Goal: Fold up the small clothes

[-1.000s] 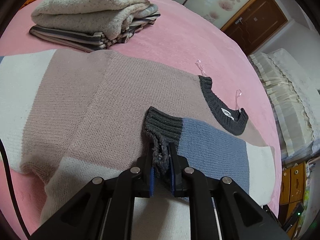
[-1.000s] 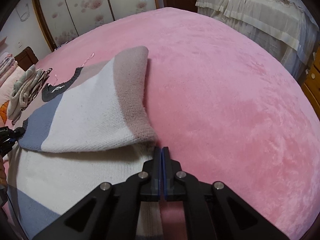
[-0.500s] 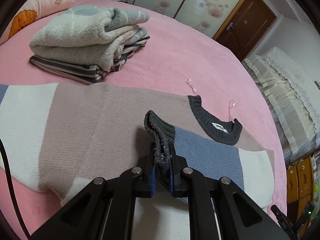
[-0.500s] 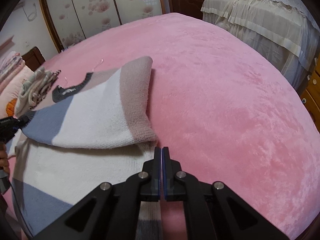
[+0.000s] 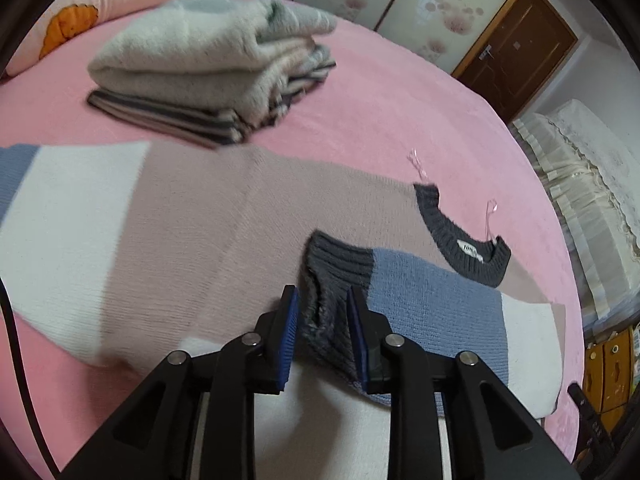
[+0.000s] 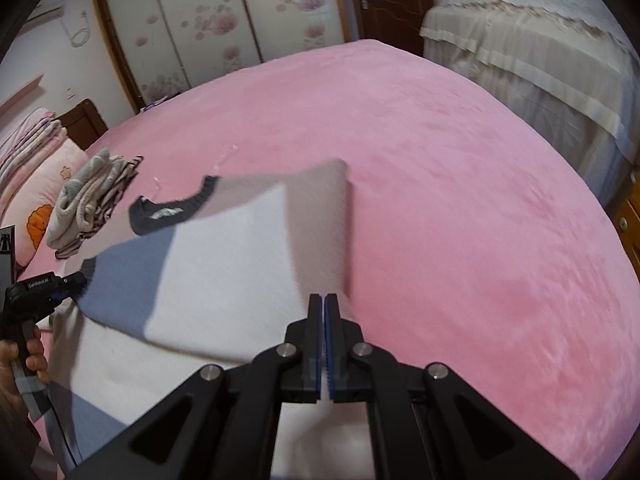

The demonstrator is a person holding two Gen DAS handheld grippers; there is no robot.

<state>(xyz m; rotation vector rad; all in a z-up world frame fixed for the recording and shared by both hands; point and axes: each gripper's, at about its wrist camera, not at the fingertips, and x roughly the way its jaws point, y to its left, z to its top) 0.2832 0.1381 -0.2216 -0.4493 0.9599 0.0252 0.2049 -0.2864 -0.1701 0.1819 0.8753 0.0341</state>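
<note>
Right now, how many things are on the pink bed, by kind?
Colour-block sweater being folded: 1
Folded garments in the stack: at least 2
Pillows: 1
Grippers: 2, left gripper and right gripper
Total: at least 6

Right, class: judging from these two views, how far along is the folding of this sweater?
Done: a folded stack lies on the pink bed, and one sleeve is laid across the sweater. In hand: the left gripper stands open around that sleeve's grey cuff; the right gripper is shut at the sweater's edge. Left: the other sleeve lies spread out, and the body is unfolded.
</note>
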